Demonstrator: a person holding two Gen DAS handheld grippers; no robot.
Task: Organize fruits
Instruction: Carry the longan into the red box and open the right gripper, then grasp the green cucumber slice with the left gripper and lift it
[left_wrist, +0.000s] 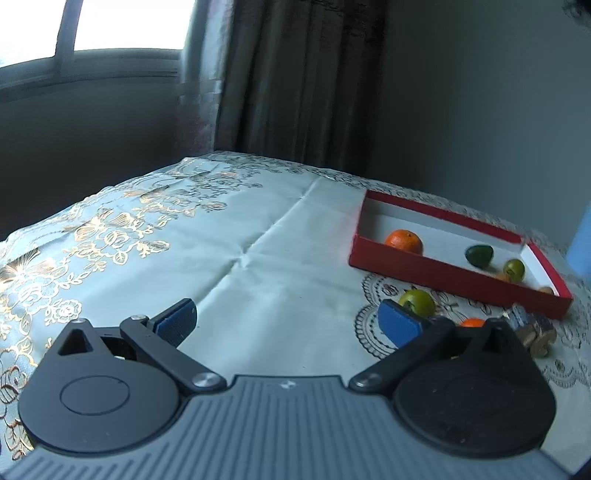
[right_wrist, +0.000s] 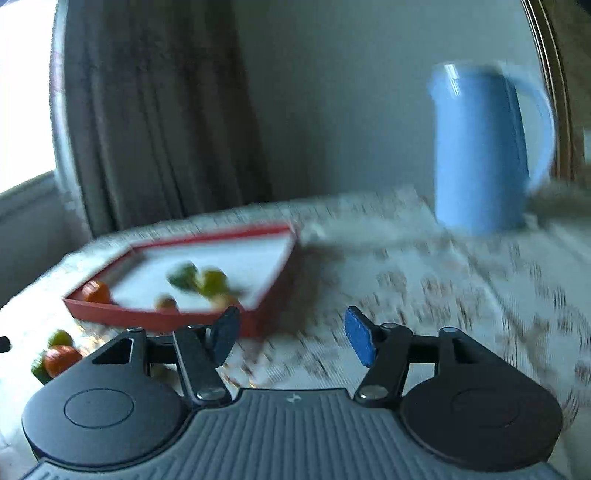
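L gripper (left_wrist: 288, 325): we see jaws spread wide, nothing btwn.
R gripper (right_wrist: 291, 338): jaws apart, empty; view blurred.
Red tray (left_wrist: 443, 275): holds orange (left_wrist: 403, 240) + green fruits.
Green apple (left_wrist: 418, 301): on cloth, just outside tray.

Fruits (left_wrist: 403, 240) in tray (left_wrist: 436, 275); apple (left_wrist: 418, 301) before tray, on table (left_wrist: 258, 266).
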